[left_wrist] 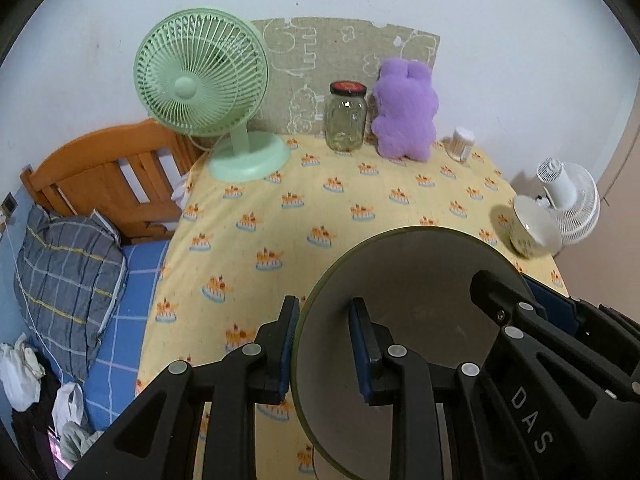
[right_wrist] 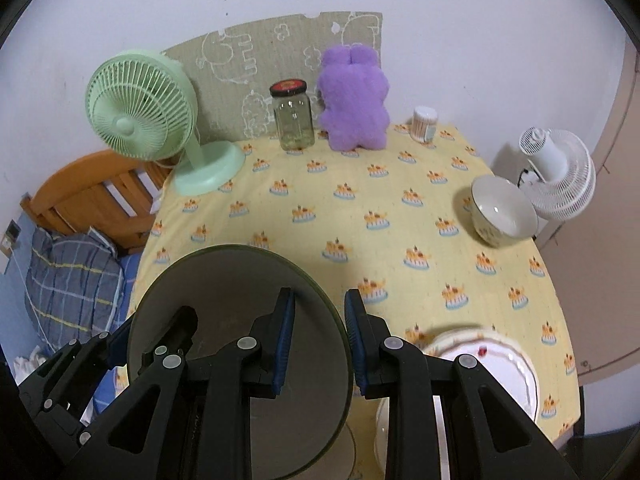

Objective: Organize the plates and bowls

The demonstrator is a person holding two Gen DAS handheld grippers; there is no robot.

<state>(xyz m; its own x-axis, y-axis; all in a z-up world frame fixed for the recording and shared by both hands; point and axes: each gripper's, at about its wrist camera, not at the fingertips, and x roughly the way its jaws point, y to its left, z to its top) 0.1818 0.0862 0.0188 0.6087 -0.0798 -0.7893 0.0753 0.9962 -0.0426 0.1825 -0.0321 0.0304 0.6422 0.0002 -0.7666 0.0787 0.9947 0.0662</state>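
A: Where is the grey plate [left_wrist: 420, 280]?

B: Raised above the near part of the yellow cloth [left_wrist: 360, 200], flat face toward the cameras. The left gripper [left_wrist: 324, 344] straddles its left rim, one blue pad on each side. The right gripper [right_wrist: 320, 340] straddles the opposite rim the same way.

A: Are the claws tight on it?

B: Both stand partly open. On the left, a clear gap shows between the inner pad and the plate. On the right, the rim sits in the gap and I cannot tell whether the pads press it.

A: The other dishes?

B: A bowl [right_wrist: 504, 210] sits at the cloth's right edge. A white plate [right_wrist: 488, 364] with a patterned rim lies under the right gripper.

A: And farther back?

B: A green fan [left_wrist: 200, 92], jar [left_wrist: 347, 118], purple plush [left_wrist: 406, 110] and small container [left_wrist: 462, 143] line the wall. A white fan [right_wrist: 560, 172] stands beyond the bowl; a bed [left_wrist: 120, 272] lies left.
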